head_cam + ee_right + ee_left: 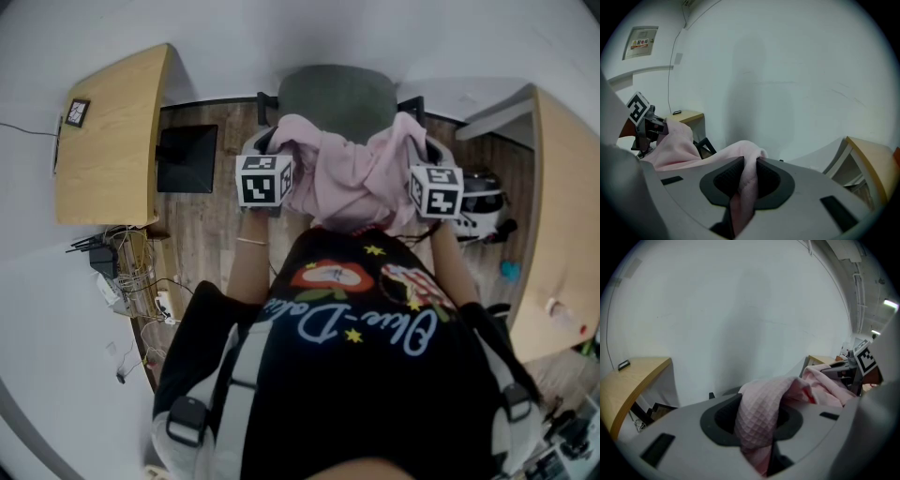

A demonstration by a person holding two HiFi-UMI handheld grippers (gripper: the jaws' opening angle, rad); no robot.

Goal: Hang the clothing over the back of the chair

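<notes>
The chair point(337, 94) stood at twelve o'clock, straight ahead of the person. The clothing point(352, 173) was bunched on its near side, with the left gripper point(272, 155) at the clothing's nine o'clock and the right gripper point(427, 164) at its three. One counter point(112, 141) lay at ten o'clock, another counter point(562, 234) at three.

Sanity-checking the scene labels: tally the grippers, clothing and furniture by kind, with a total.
grippers: 2 (left gripper, right gripper)
pink garment: 1
chair: 1
wooden desks: 2 (left desk, right desk)
total: 6
</notes>
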